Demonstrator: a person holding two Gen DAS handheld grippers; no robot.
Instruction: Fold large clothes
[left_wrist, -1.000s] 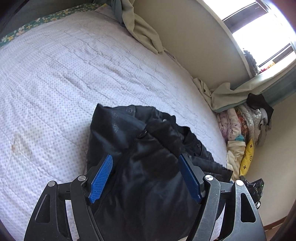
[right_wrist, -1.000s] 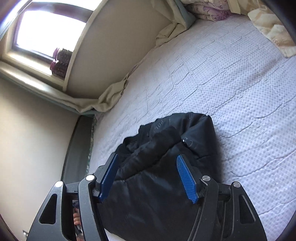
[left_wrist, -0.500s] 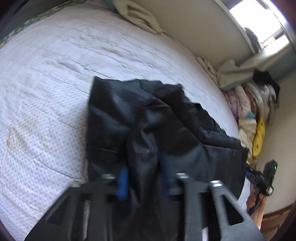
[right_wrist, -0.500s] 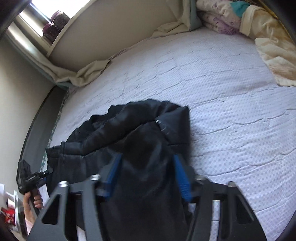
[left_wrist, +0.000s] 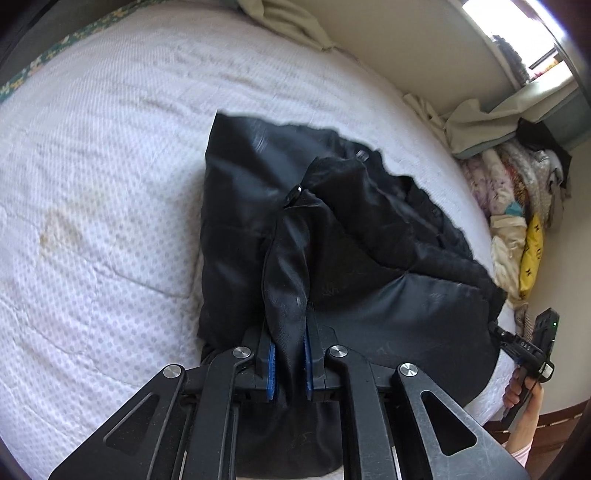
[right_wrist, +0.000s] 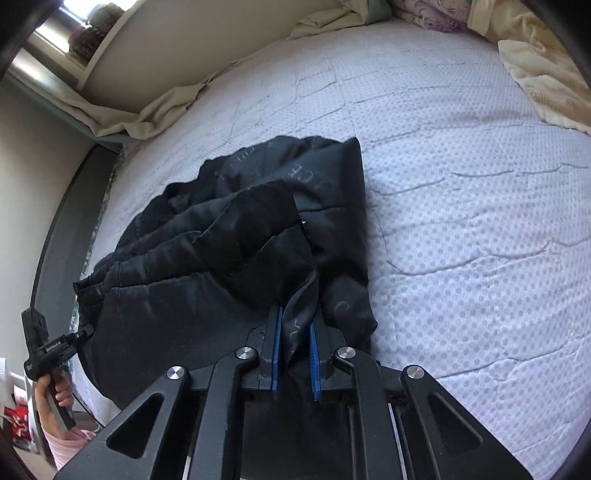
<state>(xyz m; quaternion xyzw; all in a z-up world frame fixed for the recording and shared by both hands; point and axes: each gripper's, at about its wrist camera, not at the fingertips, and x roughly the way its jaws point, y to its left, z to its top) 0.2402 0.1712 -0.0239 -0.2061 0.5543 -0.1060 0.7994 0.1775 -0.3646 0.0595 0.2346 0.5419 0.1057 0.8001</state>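
Jacket (left_wrist: 351, 236) fabric sits pinched in both tools — left tool (left_wrist: 290, 363), right tool (right_wrist: 294, 356) — its bulk ahead on the bed (left_wrist: 110, 166).

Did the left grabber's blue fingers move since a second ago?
Yes. The left gripper has closed: its blue fingers, spread wide over the black jacket before, now pinch a fold of it, judged against the gripper's own black frame.
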